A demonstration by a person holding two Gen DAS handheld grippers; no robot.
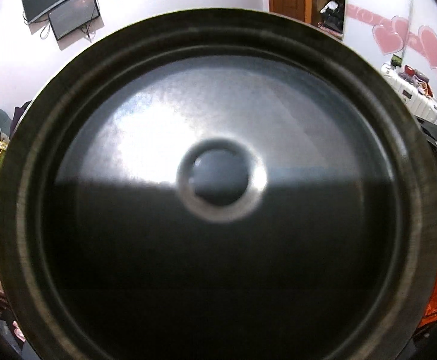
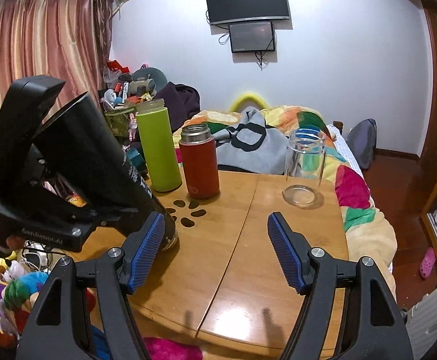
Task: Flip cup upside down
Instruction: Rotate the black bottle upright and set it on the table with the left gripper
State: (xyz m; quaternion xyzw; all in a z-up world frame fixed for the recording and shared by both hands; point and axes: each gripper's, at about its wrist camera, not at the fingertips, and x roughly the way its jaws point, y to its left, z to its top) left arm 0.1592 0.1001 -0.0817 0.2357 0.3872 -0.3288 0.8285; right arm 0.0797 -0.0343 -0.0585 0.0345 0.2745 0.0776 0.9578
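A black cup (image 2: 98, 162) is tilted, its mouth end resting on the wooden table (image 2: 248, 255) at the left. My left gripper (image 2: 47, 162) is shut on the black cup around its body. In the left wrist view the cup's round base (image 1: 218, 180) fills almost the whole frame and hides the left fingers. My right gripper (image 2: 215, 249) is open and empty, its blue pads (image 2: 146, 255) low over the table's front, the left pad close beside the cup's lower end.
A green bottle (image 2: 156, 147), a red flask (image 2: 200, 165) and a clear glass tumbler (image 2: 305, 165) stand upright at the table's far side. A bed with a colourful quilt (image 2: 353, 186) lies behind and right. Toys are piled at the left.
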